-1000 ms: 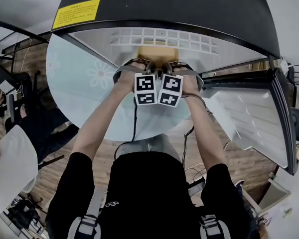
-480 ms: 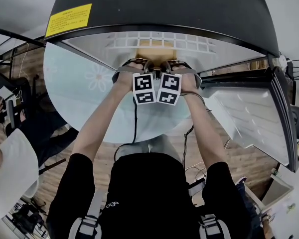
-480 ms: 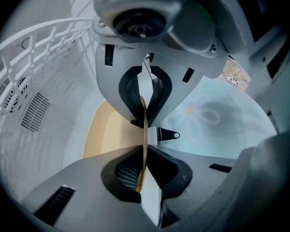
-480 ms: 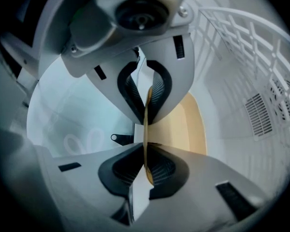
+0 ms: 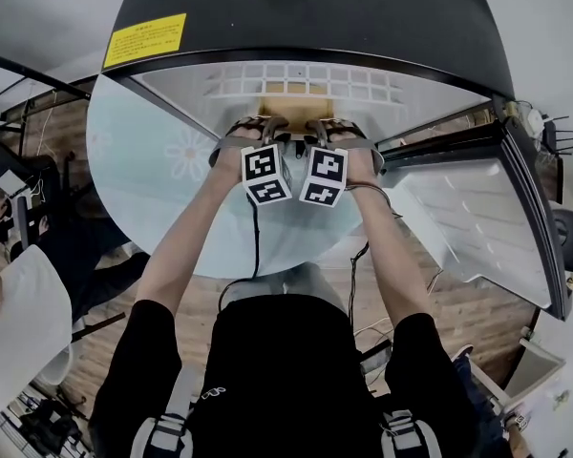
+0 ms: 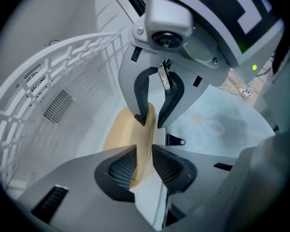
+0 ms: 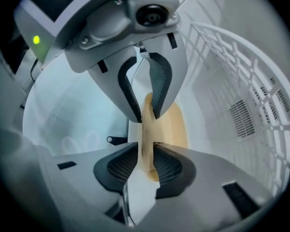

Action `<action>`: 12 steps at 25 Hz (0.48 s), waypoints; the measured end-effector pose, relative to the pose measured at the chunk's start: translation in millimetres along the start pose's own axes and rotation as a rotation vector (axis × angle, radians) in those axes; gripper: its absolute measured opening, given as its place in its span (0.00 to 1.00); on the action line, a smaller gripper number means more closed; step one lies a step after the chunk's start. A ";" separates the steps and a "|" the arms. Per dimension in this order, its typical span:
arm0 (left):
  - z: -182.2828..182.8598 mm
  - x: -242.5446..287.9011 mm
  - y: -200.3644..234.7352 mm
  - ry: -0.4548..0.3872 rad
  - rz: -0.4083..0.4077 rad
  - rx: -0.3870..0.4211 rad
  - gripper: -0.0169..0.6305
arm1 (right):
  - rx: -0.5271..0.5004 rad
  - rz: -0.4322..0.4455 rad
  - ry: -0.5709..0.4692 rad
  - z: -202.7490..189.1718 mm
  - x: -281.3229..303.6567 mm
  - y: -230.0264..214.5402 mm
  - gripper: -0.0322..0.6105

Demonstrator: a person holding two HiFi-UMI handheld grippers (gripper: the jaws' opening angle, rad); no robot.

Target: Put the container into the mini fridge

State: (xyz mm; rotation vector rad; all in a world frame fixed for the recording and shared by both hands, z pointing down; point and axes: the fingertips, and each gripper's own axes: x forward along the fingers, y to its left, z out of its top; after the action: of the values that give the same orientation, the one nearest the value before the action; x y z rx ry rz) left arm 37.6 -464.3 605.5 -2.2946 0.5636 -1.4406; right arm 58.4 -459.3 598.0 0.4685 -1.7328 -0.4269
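Head view: I'm reaching into the mini fridge [image 5: 315, 17], and the tan container [image 5: 291, 99] is already inside the cavity, by the white wire shelf [image 5: 306, 72], so this is the let-go. Left gripper view: my left tool [image 6: 144, 151] has just been opening and is released, the rim loose between its pads. Right gripper view: my right tool [image 7: 146, 146] is clenched on the opposite rim. Next, I reckon: free that one, back both straight out without snagging, then swing the door [image 5: 487, 218] to.

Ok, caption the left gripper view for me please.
Inside the mini fridge, left gripper jaws just opened, tan container rim between them; right gripper opposite pinches that rim.
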 end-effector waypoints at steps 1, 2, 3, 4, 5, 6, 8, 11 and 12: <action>3.0 -5.9 0.8 -0.021 0.003 -0.034 0.21 | 0.013 -0.014 -0.011 1.8 -5.4 -2.2 0.21; 6.3 -12.4 1.7 -0.044 0.007 -0.071 0.21 | 0.033 -0.027 -0.025 3.3 -11.1 -4.4 0.21; 9.3 -19.0 2.9 -0.066 0.013 -0.109 0.21 | 0.059 -0.039 -0.040 4.5 -16.7 -5.7 0.21; 12.1 -25.7 4.3 -0.087 0.023 -0.147 0.20 | 0.091 -0.046 -0.056 5.9 -22.5 -6.0 0.21; 14.8 -32.4 5.7 -0.108 0.034 -0.183 0.20 | 0.125 -0.053 -0.076 7.9 -28.9 -6.1 0.21; 17.5 -39.4 7.6 -0.129 0.050 -0.214 0.20 | 0.160 -0.062 -0.096 10.3 -35.7 -6.4 0.21; 23.4 -54.2 13.0 -0.168 0.088 -0.263 0.19 | 0.229 -0.089 -0.137 14.9 -50.3 -8.5 0.19; 32.3 -77.7 20.1 -0.224 0.148 -0.327 0.17 | 0.330 -0.133 -0.200 22.7 -74.9 -11.6 0.16; 35.1 -85.5 21.6 -0.245 0.165 -0.354 0.15 | 0.359 -0.145 -0.220 25.3 -82.7 -11.6 0.16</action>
State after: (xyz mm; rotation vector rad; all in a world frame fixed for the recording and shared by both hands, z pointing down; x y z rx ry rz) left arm 32.7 -435.0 515.3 -2.5699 0.9683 -1.0285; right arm 50.1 -424.9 518.3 0.8345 -2.0057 -0.2767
